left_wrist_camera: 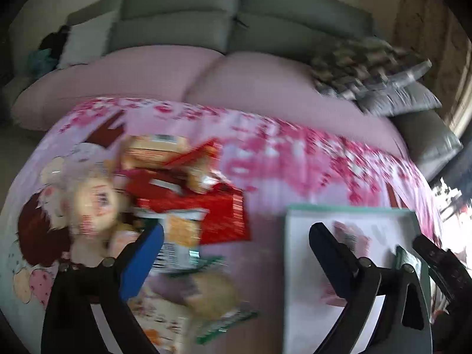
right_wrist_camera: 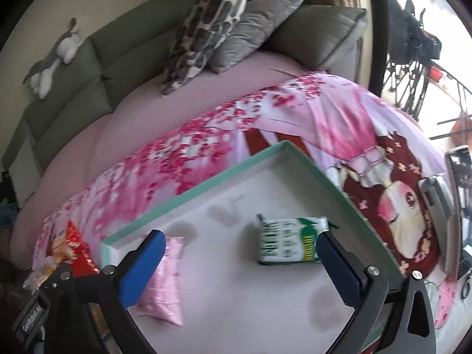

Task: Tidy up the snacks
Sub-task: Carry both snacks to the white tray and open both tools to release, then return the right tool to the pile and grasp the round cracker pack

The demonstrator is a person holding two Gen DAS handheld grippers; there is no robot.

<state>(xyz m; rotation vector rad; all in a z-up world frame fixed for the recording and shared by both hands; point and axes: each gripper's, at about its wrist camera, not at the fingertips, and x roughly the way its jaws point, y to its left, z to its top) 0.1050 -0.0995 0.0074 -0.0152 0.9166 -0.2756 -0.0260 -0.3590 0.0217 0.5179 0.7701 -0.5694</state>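
green snack pack (right_wrist_camera: 290,240) and pink packet (right_wrist_camera: 165,277), perhaps wafers, in tray (right_wrist_camera: 188,190)

The tray (right_wrist_camera: 188,190) had a mint-green rim and a white floor. In it lay a shiny pink packet (right_wrist_camera: 165,277) and a green-and-white packet (right_wrist_camera: 287,242). The cloth (right_wrist_camera: 206,135) was pink with cherry-blossom print; the sofa (right_wrist_camera: 73,79) grey-green; a red packet (left_wrist_camera: 218,212) lay beside the tray.

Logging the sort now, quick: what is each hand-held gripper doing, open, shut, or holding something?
Left hand-held gripper: open, holding nothing.
Right hand-held gripper: open, holding nothing; green packet lies loose in the tray.
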